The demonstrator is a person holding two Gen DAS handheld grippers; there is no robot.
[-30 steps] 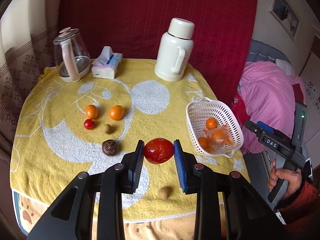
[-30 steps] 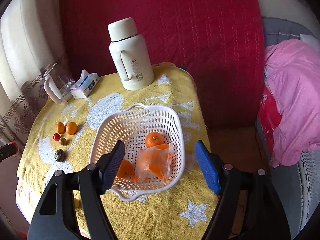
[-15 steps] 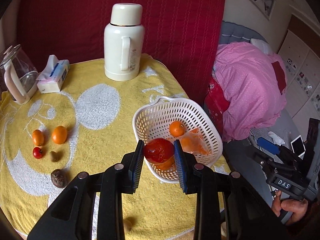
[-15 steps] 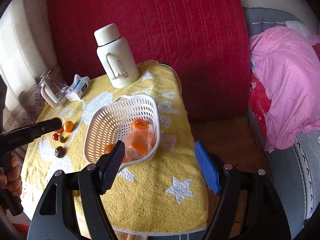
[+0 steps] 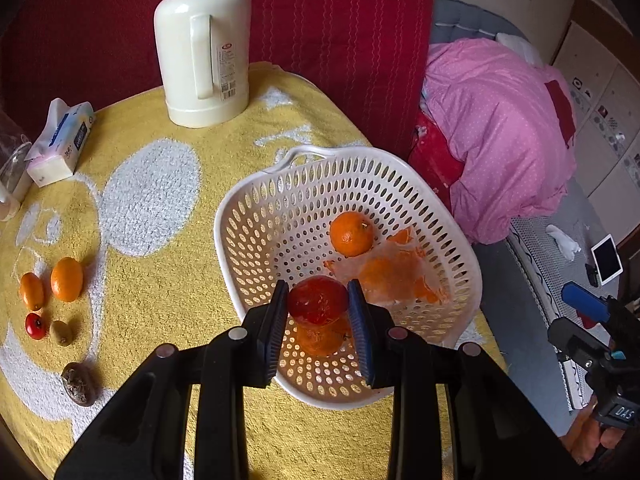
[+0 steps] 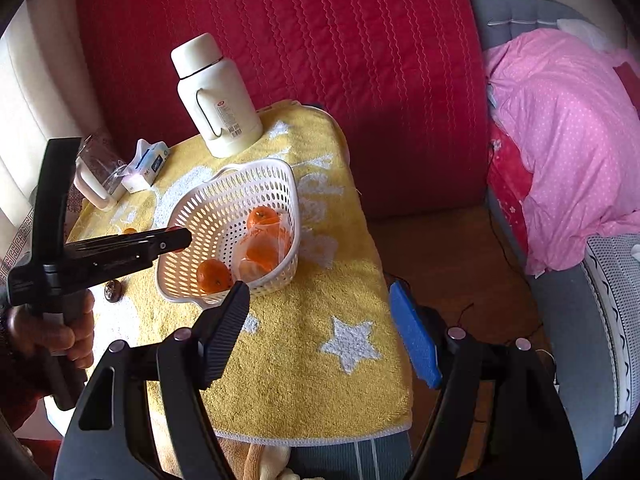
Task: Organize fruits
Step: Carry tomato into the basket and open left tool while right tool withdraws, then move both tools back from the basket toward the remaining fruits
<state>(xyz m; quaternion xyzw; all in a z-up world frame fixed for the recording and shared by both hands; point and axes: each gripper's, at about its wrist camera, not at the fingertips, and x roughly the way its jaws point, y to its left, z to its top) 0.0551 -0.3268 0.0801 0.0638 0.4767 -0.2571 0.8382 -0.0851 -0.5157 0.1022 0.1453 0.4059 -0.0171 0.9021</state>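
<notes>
The left gripper (image 5: 318, 312) hangs over the near wall of the white perforated plastic basket (image 5: 256, 200), its jaws clamped on a round, glossy red fruit (image 5: 318, 300). It is carried there, I judge, so that a simple release drops it among the fruit already gathered. The red fruit sits squarely between the two pads, out at their tips, with one loose orange mandarin (image 5: 320, 338) directly beneath it. Another mandarin (image 5: 351, 233) lies at about one o'clock from the jaws, and a clear plastic bag of oranges (image 5: 394, 276) at about three o'clock. The small fruits left on the yellow towel-covered table (image 5: 160, 272) lie at nine o'clock. The right gripper (image 6: 320, 336) waits off the table's edge, jaws wide apart and holding nothing, probably to stay clear.
</notes>
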